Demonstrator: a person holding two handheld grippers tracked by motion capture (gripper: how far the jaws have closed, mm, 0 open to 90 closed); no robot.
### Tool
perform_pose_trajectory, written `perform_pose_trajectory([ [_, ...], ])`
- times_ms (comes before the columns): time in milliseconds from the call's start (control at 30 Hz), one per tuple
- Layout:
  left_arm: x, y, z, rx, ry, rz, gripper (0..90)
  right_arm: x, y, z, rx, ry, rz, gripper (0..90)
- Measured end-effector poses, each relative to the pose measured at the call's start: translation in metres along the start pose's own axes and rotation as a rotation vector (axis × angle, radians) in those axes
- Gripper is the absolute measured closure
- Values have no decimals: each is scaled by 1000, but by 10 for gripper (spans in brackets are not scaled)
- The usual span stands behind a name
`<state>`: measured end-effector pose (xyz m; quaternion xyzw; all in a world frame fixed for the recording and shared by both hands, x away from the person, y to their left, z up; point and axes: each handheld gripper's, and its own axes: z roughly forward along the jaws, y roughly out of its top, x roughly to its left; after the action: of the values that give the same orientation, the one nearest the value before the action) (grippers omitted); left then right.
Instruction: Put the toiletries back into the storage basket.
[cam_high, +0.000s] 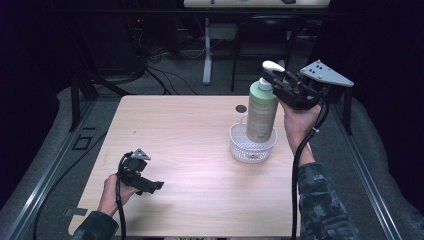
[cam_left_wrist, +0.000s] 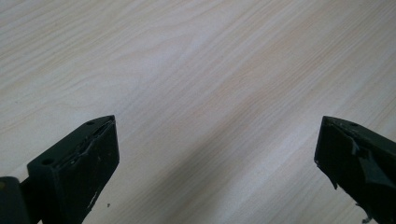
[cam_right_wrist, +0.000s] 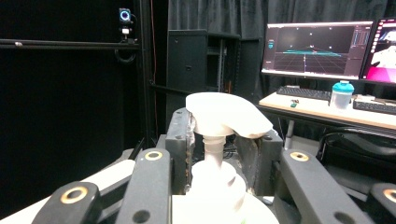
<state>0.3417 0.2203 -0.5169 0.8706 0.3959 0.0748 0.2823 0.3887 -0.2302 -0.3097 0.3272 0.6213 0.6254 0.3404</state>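
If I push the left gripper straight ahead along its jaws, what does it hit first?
Most likely the bare table: the left gripper, jaws open, looks down onto plain wood with nothing between. How far off is unclear.

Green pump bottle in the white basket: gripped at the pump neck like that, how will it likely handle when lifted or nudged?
The green pump bottle is tall and narrow, so probably tips easily if nudged. The right gripper clamps only its thin pump neck, so the body may swing or twist. The white basket looks light and might shift.
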Motion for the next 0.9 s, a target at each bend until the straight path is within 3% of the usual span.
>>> perform_pose_trajectory([
  [500, -1, 0, 1, 0, -1, -2, 0, -4, -10, 9, 4, -9, 0, 670],
  [900, -1, 0, 1, 4, -3, 1, 0, -7, -30, 20, 27, -1, 15, 670],
])
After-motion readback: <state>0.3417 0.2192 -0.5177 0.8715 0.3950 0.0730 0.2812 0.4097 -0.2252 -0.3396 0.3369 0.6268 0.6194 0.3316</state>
